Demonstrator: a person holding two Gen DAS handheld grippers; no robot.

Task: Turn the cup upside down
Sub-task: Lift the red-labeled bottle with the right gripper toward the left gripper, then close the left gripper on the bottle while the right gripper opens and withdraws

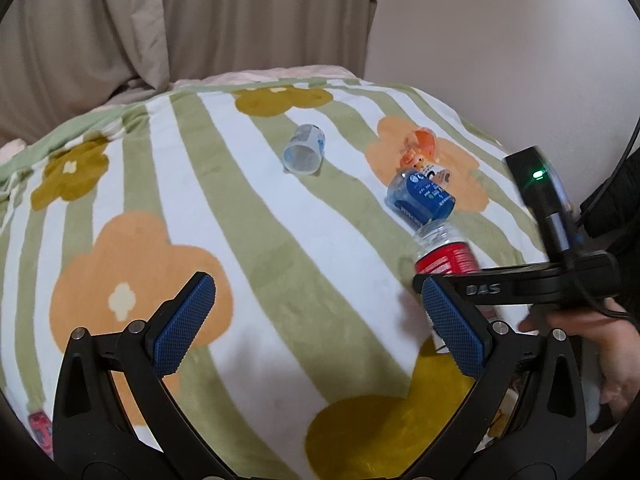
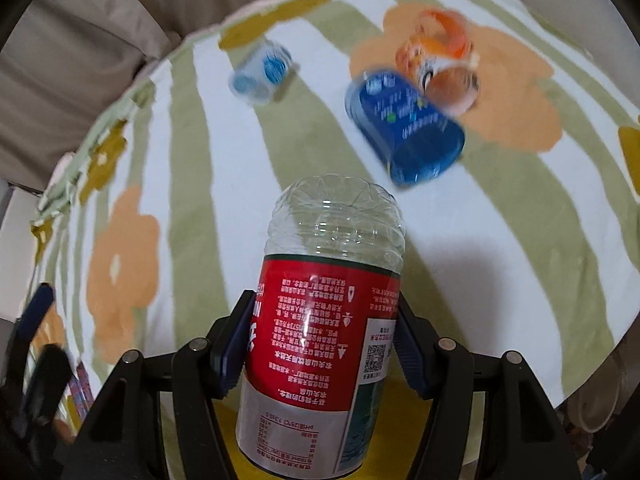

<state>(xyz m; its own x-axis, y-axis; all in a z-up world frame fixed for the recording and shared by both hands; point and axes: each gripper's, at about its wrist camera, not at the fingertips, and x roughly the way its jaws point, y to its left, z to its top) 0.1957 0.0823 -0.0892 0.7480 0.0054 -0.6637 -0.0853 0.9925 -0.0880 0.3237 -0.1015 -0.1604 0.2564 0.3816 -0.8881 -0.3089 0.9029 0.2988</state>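
Left wrist view: the left tongs (image 1: 318,316) are hovering wide open with nothing between the blue pads (image 1: 184,324), above a striped flowered blanket (image 1: 248,216) that is covering what looks like a bed. A pale blue cup (image 1: 303,154) is lying on its side far off in the middle. To the right a dark blue cup (image 1: 421,198) and an orange cup (image 1: 420,156) are lying close together. Nearer on the right, the red-labelled cup (image 1: 446,254) is sitting in the right tongs (image 1: 452,280), gripped by a hand (image 1: 580,344).

Right wrist view: the right tongs (image 2: 320,344) are clamping the red-labelled cup (image 2: 320,320) by its sides, its closed clear base pointing away from the camera and the label text reading inverted. Beyond it, blurred, the dark blue cup (image 2: 406,124), orange cup (image 2: 440,60) and pale blue cup (image 2: 262,72) are lying on the blanket (image 2: 500,208)
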